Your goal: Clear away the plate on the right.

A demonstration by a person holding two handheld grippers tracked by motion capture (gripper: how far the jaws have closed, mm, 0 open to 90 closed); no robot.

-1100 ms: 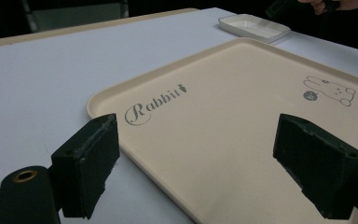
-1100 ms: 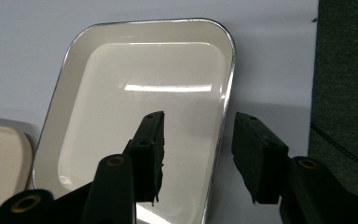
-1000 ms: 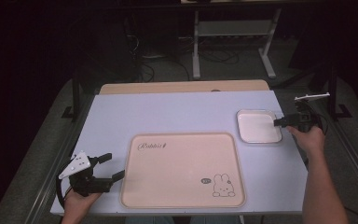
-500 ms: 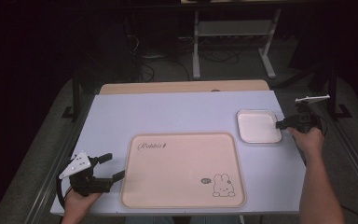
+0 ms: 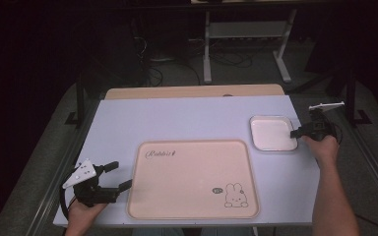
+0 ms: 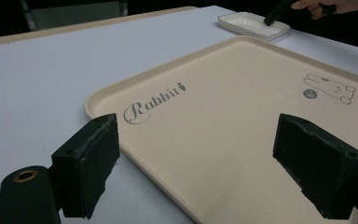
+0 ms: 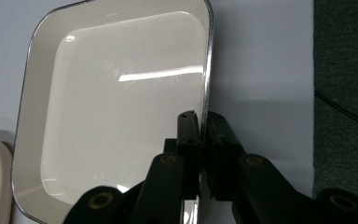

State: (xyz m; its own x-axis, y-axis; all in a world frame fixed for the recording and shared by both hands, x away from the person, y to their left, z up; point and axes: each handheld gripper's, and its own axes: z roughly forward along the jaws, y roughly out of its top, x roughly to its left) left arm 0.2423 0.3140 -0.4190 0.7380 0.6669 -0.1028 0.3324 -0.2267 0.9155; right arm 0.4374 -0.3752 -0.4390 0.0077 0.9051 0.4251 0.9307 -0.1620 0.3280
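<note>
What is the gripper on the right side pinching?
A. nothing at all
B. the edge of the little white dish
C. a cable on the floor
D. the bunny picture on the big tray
B: in the right gripper view the right gripper has its two black jaws closed on the rim of the small white dish, one jaw inside and one outside, while the big Rabbit tray lies apart.
</note>
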